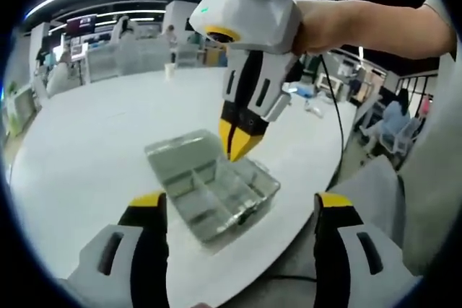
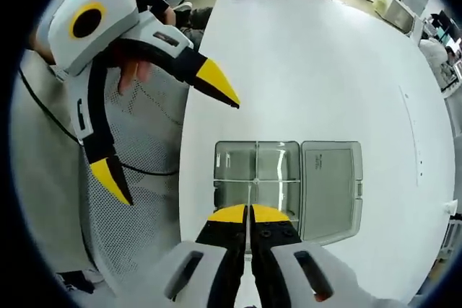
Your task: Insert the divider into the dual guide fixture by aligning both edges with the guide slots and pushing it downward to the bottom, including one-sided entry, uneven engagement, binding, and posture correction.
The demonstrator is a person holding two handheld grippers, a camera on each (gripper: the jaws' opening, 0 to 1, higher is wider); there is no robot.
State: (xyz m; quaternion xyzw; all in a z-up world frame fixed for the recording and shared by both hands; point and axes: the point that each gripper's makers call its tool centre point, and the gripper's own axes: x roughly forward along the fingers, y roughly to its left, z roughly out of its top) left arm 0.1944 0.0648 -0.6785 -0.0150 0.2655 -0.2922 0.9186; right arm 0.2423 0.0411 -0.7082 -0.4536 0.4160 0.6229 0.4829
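Observation:
A clear plastic box, the guide fixture point(image 1: 189, 205) point(image 2: 236, 161), lies open near the white table's edge. Its lid point(image 1: 180, 153) point(image 2: 328, 189) is folded flat beside it, and clear partitions cross its tray. My right gripper point(image 2: 249, 213) point(image 1: 238, 146) points down into the tray with its yellow tips pressed together. A thin clear divider point(image 2: 249, 194) shows edge-on just ahead of them, standing in the near half of the tray. My left gripper point(image 1: 240, 201) point(image 2: 180, 151) hangs off the table's edge beside the box, open wide, holding nothing.
The round white table point(image 1: 108, 128) point(image 2: 325, 55) stretches bare beyond the box. A grey mesh chair point(image 2: 144, 149) stands under the left gripper. A person's forearm point(image 1: 361, 27) holds the right gripper. Desks and seated people fill the far room.

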